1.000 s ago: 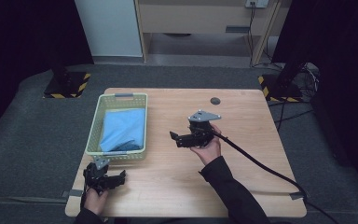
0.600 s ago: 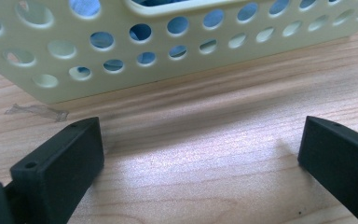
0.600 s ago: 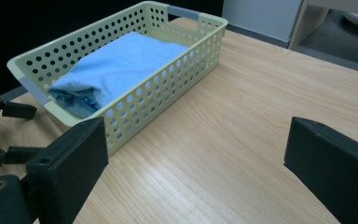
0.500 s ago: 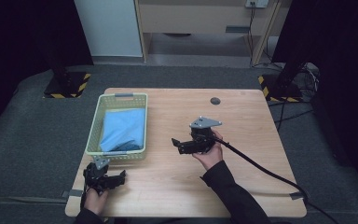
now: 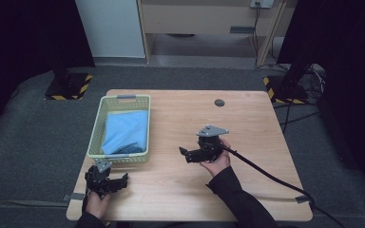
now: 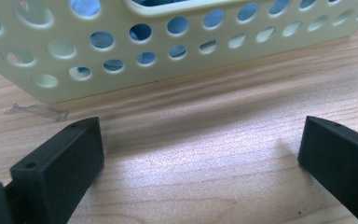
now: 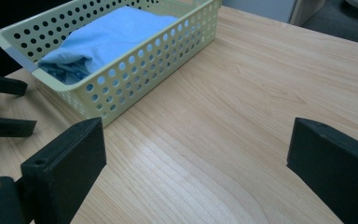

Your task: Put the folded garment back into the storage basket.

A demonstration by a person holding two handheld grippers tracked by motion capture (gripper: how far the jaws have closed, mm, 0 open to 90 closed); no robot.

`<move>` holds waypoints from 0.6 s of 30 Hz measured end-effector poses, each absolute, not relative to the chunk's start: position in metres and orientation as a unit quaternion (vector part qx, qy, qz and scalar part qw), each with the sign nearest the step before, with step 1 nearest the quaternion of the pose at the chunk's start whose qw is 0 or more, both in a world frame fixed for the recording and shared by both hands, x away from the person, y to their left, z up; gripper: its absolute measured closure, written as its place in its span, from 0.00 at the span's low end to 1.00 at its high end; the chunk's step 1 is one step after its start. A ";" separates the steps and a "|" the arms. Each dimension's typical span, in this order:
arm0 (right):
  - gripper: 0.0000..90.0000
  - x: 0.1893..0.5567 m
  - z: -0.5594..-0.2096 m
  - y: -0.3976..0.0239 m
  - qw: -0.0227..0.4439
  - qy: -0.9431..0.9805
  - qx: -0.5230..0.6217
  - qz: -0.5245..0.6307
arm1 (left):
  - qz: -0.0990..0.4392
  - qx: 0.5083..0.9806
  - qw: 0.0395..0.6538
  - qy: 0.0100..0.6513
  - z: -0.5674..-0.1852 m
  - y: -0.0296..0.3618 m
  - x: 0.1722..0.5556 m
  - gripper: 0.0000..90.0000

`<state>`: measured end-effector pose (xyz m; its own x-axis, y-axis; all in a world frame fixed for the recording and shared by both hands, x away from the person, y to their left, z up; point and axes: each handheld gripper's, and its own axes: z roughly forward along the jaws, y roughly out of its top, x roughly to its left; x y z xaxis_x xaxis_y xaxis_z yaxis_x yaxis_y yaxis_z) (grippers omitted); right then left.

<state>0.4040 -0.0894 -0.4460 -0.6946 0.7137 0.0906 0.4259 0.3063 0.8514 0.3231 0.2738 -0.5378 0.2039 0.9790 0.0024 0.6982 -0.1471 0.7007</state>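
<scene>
nearest the person, the left gripper [image 5: 122,180] rests low at the front left corner of the worktop [image 5: 256,133], its jaws spread wide with nothing between them. in the left gripper view the pale perforated wall of the basket [image 6: 177,51] stands just beyond the jaws, apart from them, with blue showing through the holes. a scrap of clear tape [image 6: 37,111] lies on the wood at the basket's foot.

a little farther in, the right gripper [image 5: 184,153] hovers over the middle of the worktop, held in the person's right hand [image 5: 217,159], jaws likewise released and empty, pointing left toward the basket. its cable [image 5: 271,176] trails off to the right front edge.

farther still, the yellow-green basket [image 5: 96,135] sits on the left half of the worktop, and the blue cloth [image 5: 126,131] lies folded inside it, loosely bunched at the near end; this is where the work's thing is. in the right gripper view the cloth [image 7: 107,35] rises slightly above the rim.

judging from this, the step in hand looks like a reach for the cloth. to do it well, the right gripper should come over the near rim rather than through the wall, descend on the bunched near fold where there is most to pinch, and close on several layers. the left gripper could steady the basket's front wall so it doesn't slide or tip when the cloth lifts.

a small dark disc [image 5: 219,102] lies near the far edge, well clear of all this.
</scene>
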 end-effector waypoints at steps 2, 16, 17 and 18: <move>0.05 0.403 -0.448 -0.091 0.156 0.794 0.360 0.464 | 0.240 0.718 0.293 0.584 -0.538 0.274 0.323 0.00; 0.04 0.399 -0.461 -0.093 0.166 0.817 0.370 0.410 | 0.240 0.718 0.293 0.584 -0.538 0.274 0.323 0.00; 0.04 0.399 -0.462 -0.095 0.165 0.816 0.372 0.411 | 0.240 0.718 0.293 0.584 -0.538 0.274 0.323 0.00; 0.04 0.399 -0.463 -0.096 0.161 0.813 0.378 0.412 | 0.240 0.718 0.293 0.584 -0.538 0.274 0.323 0.00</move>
<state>0.3992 -0.0965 -0.4633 -0.6628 0.7472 0.0495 0.4822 0.3753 0.7916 0.3231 0.2738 -0.5378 0.2038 0.9790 0.0022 0.6982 -0.1469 0.7007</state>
